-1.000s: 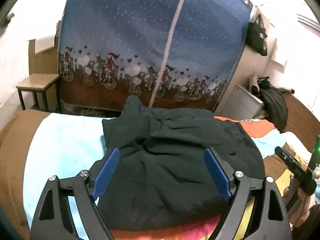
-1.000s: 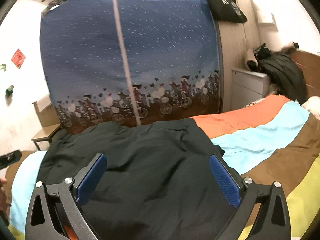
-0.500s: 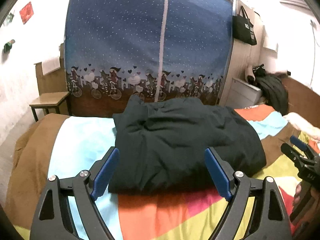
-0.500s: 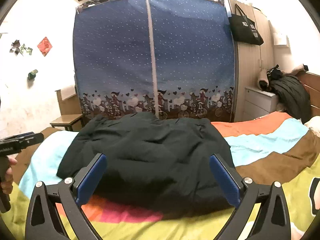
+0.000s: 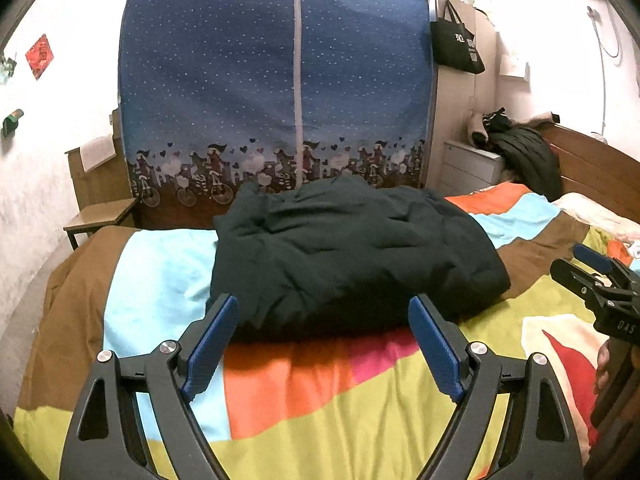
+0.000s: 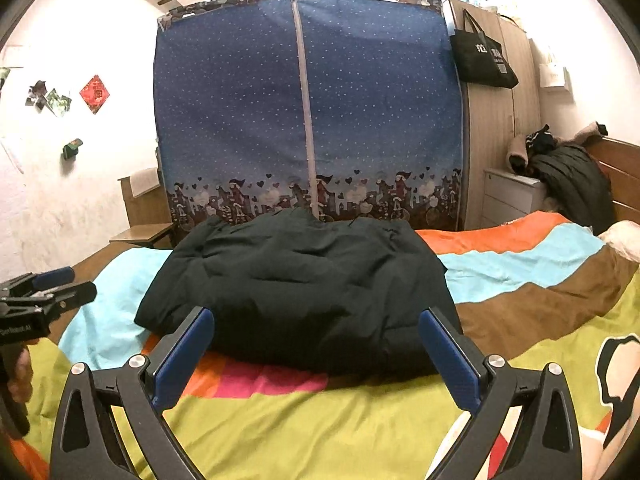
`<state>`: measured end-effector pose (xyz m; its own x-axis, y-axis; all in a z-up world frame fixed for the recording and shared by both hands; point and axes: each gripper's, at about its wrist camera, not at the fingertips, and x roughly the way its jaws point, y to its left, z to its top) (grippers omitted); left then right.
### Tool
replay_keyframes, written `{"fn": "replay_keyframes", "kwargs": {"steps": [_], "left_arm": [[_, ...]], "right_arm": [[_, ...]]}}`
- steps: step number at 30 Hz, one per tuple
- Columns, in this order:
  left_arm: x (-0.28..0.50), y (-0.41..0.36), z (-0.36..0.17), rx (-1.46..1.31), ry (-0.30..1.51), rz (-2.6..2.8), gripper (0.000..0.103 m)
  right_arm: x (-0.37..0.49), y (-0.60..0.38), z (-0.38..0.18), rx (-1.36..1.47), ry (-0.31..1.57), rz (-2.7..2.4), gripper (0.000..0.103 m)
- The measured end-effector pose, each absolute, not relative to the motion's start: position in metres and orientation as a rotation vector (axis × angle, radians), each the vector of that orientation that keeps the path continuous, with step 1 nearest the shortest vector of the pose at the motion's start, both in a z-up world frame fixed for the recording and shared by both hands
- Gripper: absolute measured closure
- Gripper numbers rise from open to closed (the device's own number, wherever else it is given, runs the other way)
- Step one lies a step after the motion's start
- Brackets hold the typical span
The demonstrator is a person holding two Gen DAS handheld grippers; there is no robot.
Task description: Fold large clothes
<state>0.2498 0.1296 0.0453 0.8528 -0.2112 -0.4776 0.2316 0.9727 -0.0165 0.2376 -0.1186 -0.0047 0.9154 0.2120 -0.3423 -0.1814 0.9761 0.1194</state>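
Both my tools are hanging over the near part of the bed [image 5: 320, 412], above the lime-green and orange patches of the cover. My left tool [image 5: 324, 344] has its jaws spread wide with nothing between the blue pads [image 5: 210, 346], just bedding showing through the gap. My right tool [image 6: 316, 356] is the same deal: wide apart, empty, pads clear of everything. From the left camera I can see the right tool poking in at the right edge, and from the right camera the left one sits at the left edge with my hand [image 6: 18, 372] wrapped round the grip.

The dark jacket [image 5: 352, 252] is lying in a puffy bundle across the middle of the bed, toward the far edge, just beyond both tools. It looks folded into a rough block, its near edge resting on the orange and pink stripes, its left side on the light-blue patch. Neither tool touches it.

Behind the bed's far edge stands a blue fabric wardrobe [image 6: 308, 112] with a zip down the middle. A black tote bag [image 6: 486, 60] hangs on the wooden cabinet to its right, and there's another dark heap of clothes [image 6: 568, 176] near the bed's far right corner by the headboard. A small wooden stool [image 5: 100, 212] sits off the far left corner.
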Motion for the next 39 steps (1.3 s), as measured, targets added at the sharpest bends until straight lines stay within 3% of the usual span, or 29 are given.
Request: {"fn": "replay_keyframes", "kwargs": {"steps": [16, 39], "left_arm": [[0.228, 0.127, 0.007, 0.006, 0.556, -0.165, 0.020], [0.226, 0.125, -0.024, 0.064, 0.585, -0.113, 0.020]], "right_arm": [[0.204, -0.099, -0.024, 0.040, 0.354, 0.231, 0.000], [0.218, -0.106, -0.066, 0.099, 0.450, 0.271, 0.000]]}}
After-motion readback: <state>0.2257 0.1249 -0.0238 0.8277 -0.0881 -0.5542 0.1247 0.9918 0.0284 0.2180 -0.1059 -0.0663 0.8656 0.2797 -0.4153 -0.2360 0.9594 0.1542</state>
